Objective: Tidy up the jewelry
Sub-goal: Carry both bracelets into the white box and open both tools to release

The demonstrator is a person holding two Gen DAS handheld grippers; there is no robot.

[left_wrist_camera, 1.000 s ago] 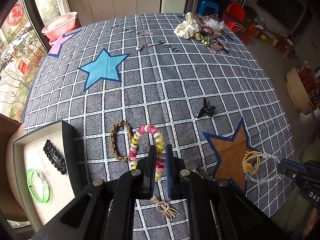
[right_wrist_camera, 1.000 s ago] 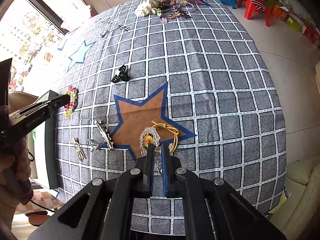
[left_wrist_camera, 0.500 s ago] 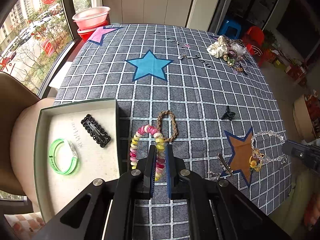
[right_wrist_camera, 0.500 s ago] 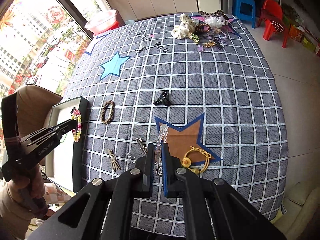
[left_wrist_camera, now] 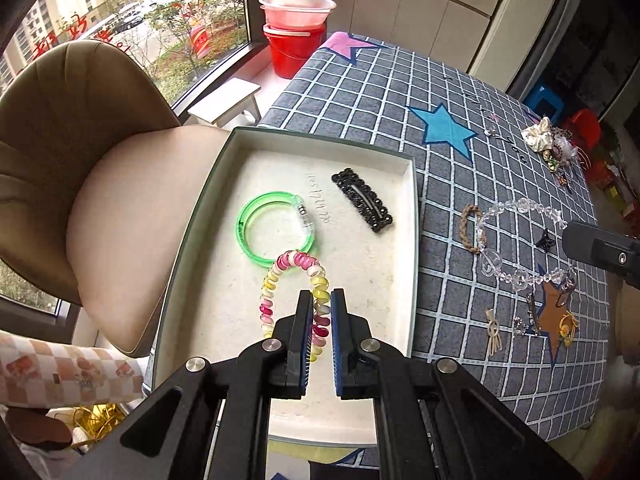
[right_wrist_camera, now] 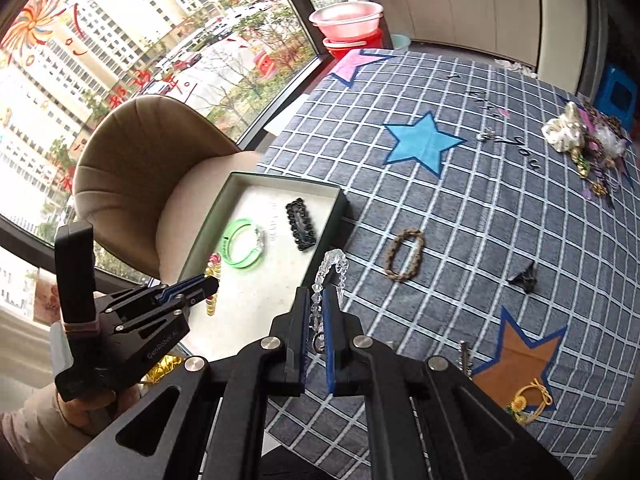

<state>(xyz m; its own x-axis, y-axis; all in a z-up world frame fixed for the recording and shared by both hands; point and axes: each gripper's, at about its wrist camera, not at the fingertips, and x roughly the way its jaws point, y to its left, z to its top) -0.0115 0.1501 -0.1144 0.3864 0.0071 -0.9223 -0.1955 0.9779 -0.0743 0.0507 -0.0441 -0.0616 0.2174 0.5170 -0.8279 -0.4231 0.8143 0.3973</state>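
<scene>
Pink-and-yellow coil bracelet (left_wrist_camera: pixel 296 288) hung pinched between the left gripper (left_wrist_camera: pixel 321 304) fingers, above the box (left_wrist_camera: pixel 414 208) holding one green bangle (left_wrist_camera: pixel 276 229) and one black clip (left_wrist_camera: pixel 362 200). In the right view, the right gripper (right_wrist_camera: pixel 316 306) fingers clamped one clear bead bracelet (right_wrist_camera: pixel 330 270) over the box's edge.

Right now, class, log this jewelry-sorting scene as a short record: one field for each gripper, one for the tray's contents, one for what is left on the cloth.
left gripper: shut on pink-and-yellow spiral bracelet, over the tray
right gripper: shut on clear crystal bead bracelet, near the tray's edge
white open tray: green plastic bangle, black beaded hair clip
checked tablecloth: brown braided loop, black claw clip, yellow flower cord
</scene>
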